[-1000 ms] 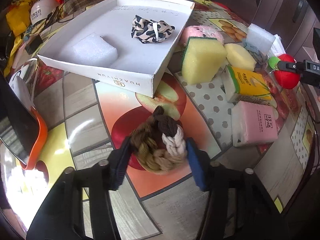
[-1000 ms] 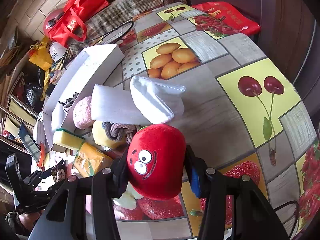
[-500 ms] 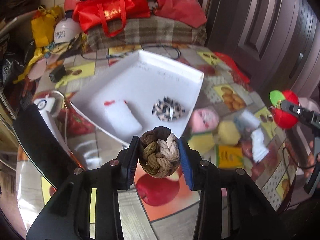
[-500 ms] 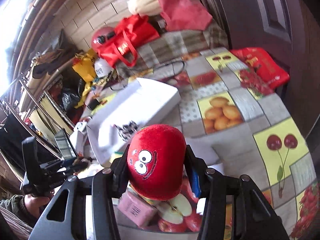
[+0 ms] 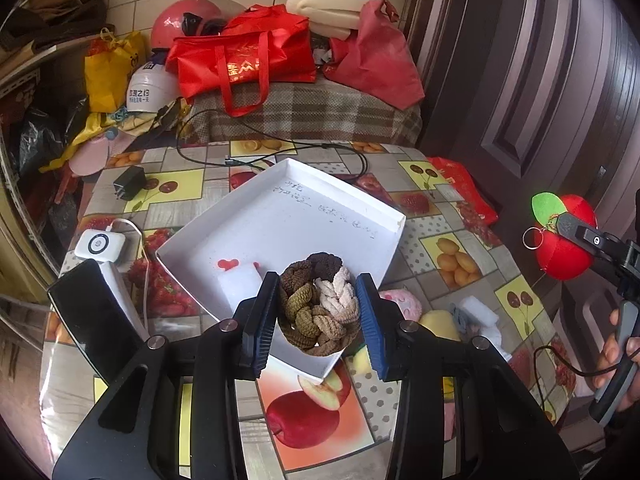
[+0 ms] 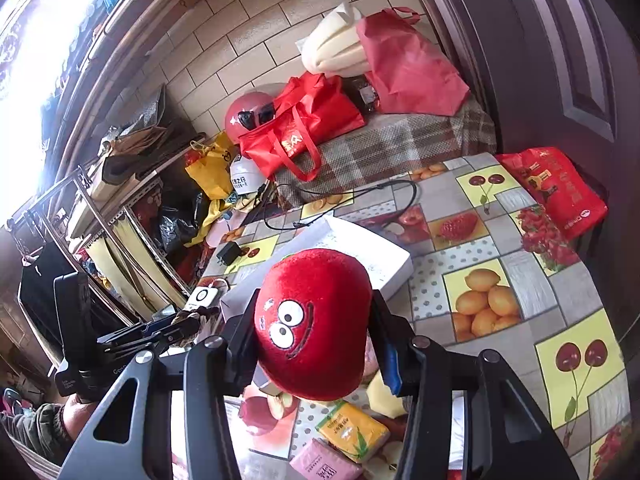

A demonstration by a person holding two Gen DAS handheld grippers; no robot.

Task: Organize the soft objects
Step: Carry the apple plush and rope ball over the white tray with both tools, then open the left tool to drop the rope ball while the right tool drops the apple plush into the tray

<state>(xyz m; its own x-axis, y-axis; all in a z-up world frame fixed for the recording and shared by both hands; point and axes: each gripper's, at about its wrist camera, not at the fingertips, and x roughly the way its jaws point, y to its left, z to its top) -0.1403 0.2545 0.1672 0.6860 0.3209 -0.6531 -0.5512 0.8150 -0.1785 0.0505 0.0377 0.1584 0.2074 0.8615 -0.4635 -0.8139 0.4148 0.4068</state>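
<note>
My left gripper [image 5: 318, 320] is shut on a braided scrunchie [image 5: 318, 308] in brown, olive and cream, held above the near corner of the white tray [image 5: 344, 196]. A white foam block [image 5: 240, 284] lies in the tray; the scrunchie hides whatever is behind it. My right gripper [image 6: 312, 336] is shut on a red plush apple with a cartoon face [image 6: 312, 324], held high over the table. In the left wrist view the same red plush apple [image 5: 564, 236] hangs at the far right, a green leaf on top. In the right wrist view the left gripper [image 6: 196, 322] shows at the lower left.
On the fruit-print tablecloth [image 5: 456, 248] right of the tray lie a pink plush [image 5: 404, 302], a yellow sponge [image 5: 440, 324] and white foam [image 5: 478, 308]. A yellow tissue pack [image 6: 352, 436] and a pink pack [image 6: 324, 466] lie below my right gripper. A phone on a stand [image 5: 96, 320], charger [image 5: 129, 183] and cable sit left.
Both grippers have risen from the table with their loads. The left closed on the scrunchie and lifted it over the tray's near corner. The apple went up too.
</note>
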